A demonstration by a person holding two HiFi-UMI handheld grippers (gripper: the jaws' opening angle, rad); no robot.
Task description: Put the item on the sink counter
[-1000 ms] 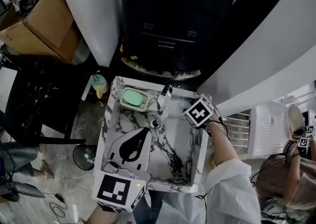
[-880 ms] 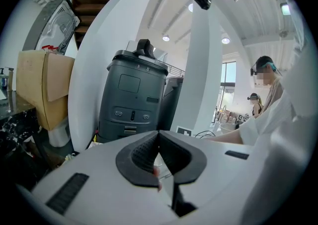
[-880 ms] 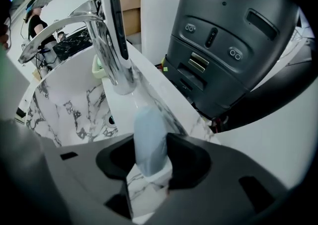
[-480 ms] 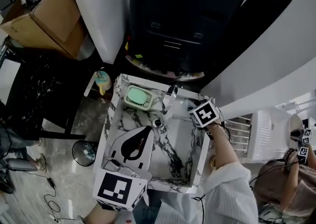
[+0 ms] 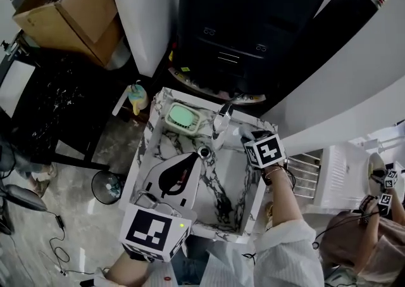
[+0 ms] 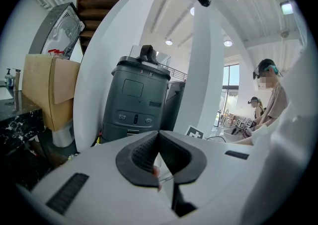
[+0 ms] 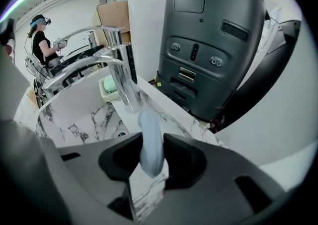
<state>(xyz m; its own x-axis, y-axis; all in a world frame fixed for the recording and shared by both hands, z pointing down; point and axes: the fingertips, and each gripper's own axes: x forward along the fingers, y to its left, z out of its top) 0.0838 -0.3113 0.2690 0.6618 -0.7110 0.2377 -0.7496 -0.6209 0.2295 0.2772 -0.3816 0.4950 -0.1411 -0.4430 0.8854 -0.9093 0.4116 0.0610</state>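
A pale blue-grey elongated item (image 7: 150,142) stands between the pads of my right gripper (image 7: 151,162), whose jaws are closing on it. That gripper (image 5: 245,133) hovers over the back right of the marble sink counter (image 5: 253,128), just right of the chrome faucet (image 5: 221,118). In the right gripper view the faucet (image 7: 117,70) rises right behind the item. My left gripper (image 5: 190,164) hangs over the front left of the basin (image 5: 231,191). Seen in its own view, the left gripper (image 6: 159,142) has its pads meeting, with nothing clearly held.
A green soap dish (image 5: 182,118) lies on the counter's back left, and the drain (image 5: 203,151) sits in the basin. A dark grey machine (image 5: 253,26) stands behind the sink. A cardboard box (image 5: 76,13) and a black table (image 5: 57,108) are at the left. A white rack (image 5: 335,172) stands at the right.
The head view has shifted. My right gripper has stayed by the faucet with the item, drawing slightly back toward the person. The left gripper has kept its place.
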